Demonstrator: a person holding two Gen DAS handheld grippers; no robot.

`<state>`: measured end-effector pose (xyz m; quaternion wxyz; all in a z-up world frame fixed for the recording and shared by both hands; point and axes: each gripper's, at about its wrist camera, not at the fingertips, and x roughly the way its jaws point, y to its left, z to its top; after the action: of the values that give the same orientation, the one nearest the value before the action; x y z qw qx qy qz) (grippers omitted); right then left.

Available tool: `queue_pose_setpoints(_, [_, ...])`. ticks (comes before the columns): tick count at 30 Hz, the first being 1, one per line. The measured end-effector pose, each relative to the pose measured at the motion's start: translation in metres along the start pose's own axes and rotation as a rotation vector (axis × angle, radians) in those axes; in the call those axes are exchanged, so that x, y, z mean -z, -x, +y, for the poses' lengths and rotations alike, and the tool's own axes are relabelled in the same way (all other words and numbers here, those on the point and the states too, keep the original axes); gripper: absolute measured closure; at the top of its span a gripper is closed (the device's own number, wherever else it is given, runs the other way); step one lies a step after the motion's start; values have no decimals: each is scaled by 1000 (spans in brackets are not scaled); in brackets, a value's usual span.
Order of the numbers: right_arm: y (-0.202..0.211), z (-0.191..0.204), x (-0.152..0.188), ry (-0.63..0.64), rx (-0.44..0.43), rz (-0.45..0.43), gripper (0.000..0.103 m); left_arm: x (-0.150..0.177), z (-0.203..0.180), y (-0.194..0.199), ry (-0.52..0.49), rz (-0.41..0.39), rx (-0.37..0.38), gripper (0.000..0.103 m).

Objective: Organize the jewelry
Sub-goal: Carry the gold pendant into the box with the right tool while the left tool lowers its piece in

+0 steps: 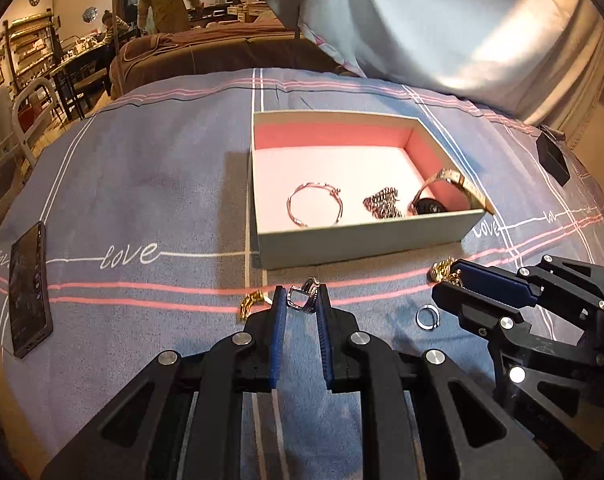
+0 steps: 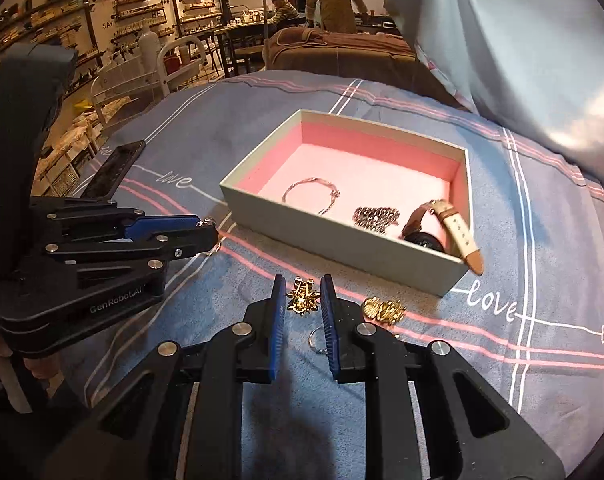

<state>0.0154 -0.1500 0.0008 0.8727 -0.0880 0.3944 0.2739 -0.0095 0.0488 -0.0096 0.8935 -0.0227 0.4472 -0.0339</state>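
Observation:
A grey box with pink lining (image 1: 358, 236) (image 2: 342, 248) sits on the bed and holds a thin bangle (image 1: 315, 209) (image 2: 312, 196), a dark chain (image 1: 382, 204) (image 2: 376, 218) and a watch (image 1: 442, 196) (image 2: 442, 224). My left gripper (image 1: 301, 300) (image 2: 208, 236) is shut on a silver ring piece (image 1: 303, 299), just in front of the box. My right gripper (image 2: 301, 300) (image 1: 446, 280) is shut on a gold brooch (image 2: 301, 300) (image 1: 442, 271). A gold chain piece (image 1: 252, 303), a silver ring (image 1: 427, 317) (image 2: 317, 340) and a gold ornament (image 2: 383, 309) lie on the cover.
The blue striped bedcover (image 1: 142, 200) (image 2: 542, 240) spans the view. A black phone (image 1: 27, 290) (image 2: 114, 168) lies at the left. A small black box (image 1: 553, 158) sits at the right edge. A pale sheet (image 1: 442, 20) hangs behind.

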Motion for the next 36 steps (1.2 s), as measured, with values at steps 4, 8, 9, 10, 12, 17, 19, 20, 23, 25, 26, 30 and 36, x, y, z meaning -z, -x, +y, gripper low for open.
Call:
queue_pose_setpoints(4, [6, -10, -25, 7, 44, -29, 84, -35, -3, 2, 13, -44, -18, 88])
queue_pose_setpoints(8, [-6, -23, -48, -20, 81, -17, 84, -64, -6, -10, 48, -36, -24, 88])
queue_pose_setpoints(9, [-9, -25, -53, -25, 97, -14, 84, -70, -7, -15, 44, -32, -34, 88])
queue_pose_setpoints(10, [-14, -28, -57, -28, 105, -5, 84, -75, -9, -19, 44, -27, -42, 88])
queue_pose_setpoints(12, [-19, -32, -63, -41, 120, 3, 84, -83, -11, -28, 46, -11, -46, 88])
queue_pose_setpoints(17, [-29, -36, -71, -44, 126, 24, 84, -95, -15, -42, 51, 21, -47, 88])
queue_pose_setpoints(19, [-32, -36, -71, -40, 125, 29, 84, -96, -16, -45, 48, 26, -47, 88])
queue_pose_setpoints(20, [-33, -36, -71, -40, 122, 37, 84, -97, -17, -46, 47, 28, -47, 88])
queue_pose_setpoints(23, [-38, -37, -72, -35, 123, 45, 84, -97, -16, -49, 48, 34, -48, 88])
queue_pose_setpoints(25, [-41, -37, -72, -32, 124, 53, 84, -97, -15, -52, 45, 41, -53, 88])
queue_pose_setpoints(26, [-43, -37, -72, -32, 120, 59, 84, -97, -15, -54, 48, 46, -56, 88])
queue_pose_setpoints(30, [-48, -36, -73, -26, 120, 69, 84, -98, -14, -59, 46, 54, -58, 88])
queue_pose_setpoints(36, [-52, -36, -72, -23, 113, 75, 84, -97, -13, -64, 49, 72, -67, 88])
